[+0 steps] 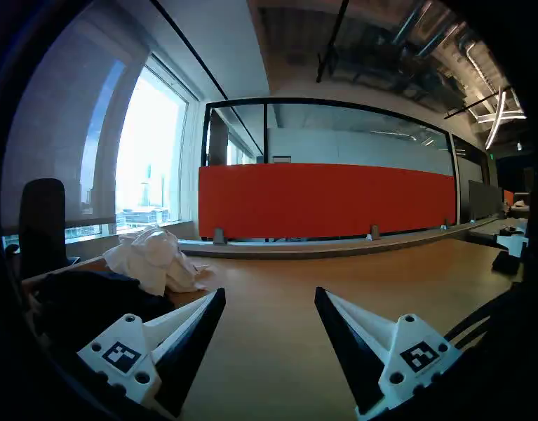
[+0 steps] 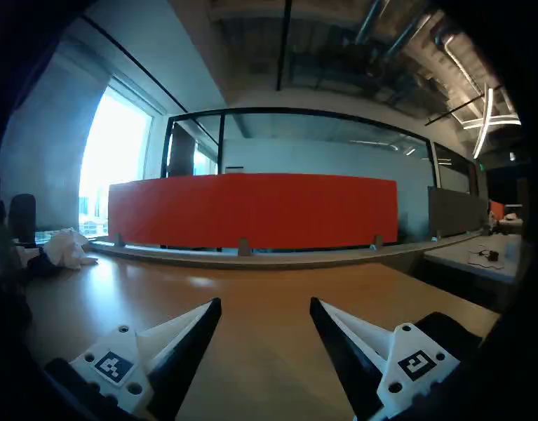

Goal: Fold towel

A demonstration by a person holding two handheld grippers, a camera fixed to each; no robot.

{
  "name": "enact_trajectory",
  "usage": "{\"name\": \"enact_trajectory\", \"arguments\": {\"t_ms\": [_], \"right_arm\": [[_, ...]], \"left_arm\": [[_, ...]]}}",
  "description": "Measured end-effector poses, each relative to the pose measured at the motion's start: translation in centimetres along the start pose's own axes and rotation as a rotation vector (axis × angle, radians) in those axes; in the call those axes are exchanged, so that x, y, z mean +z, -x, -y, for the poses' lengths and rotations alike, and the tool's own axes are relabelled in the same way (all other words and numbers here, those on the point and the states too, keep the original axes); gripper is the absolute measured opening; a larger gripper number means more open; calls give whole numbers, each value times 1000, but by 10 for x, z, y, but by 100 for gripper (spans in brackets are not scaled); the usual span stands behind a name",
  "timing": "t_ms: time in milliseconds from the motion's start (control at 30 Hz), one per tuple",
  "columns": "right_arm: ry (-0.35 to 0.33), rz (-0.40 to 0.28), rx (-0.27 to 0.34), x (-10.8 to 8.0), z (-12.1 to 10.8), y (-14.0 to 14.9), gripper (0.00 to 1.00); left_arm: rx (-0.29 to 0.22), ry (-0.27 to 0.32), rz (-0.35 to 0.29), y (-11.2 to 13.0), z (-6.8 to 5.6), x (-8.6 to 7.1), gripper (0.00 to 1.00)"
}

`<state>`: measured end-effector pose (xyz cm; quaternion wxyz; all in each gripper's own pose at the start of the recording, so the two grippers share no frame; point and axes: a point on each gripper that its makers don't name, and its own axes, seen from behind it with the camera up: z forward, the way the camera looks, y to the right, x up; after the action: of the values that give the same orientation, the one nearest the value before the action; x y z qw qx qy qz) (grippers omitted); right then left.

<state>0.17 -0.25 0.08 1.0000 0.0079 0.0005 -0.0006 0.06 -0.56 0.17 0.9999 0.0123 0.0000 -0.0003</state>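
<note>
A crumpled white towel (image 1: 154, 258) lies in a heap on the wooden desk (image 1: 283, 330), at the left in the left gripper view, next to a dark bundle of cloth (image 1: 93, 298). My left gripper (image 1: 269, 298) is open low over the desk, to the right of the towel, with nothing between its fingers. In the right gripper view the same towel (image 2: 66, 248) is small and far off at the left edge of the desk (image 2: 269, 316). My right gripper (image 2: 265, 305) is open over bare wood, well away from the towel.
A red divider panel (image 1: 325, 200) runs along the desk's far edge, also seen as a red panel (image 2: 251, 210). A black chair (image 1: 43, 224) stands at the left by the window. Another desk with small items (image 2: 482, 259) lies to the right.
</note>
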Motion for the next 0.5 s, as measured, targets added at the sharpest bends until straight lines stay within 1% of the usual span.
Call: {"name": "enact_trajectory", "arguments": {"t_ms": [500], "right_arm": [[-2, 1, 0, 0, 0, 1, 98]], "left_arm": [[0, 0, 0, 0, 1, 0, 94]]}}
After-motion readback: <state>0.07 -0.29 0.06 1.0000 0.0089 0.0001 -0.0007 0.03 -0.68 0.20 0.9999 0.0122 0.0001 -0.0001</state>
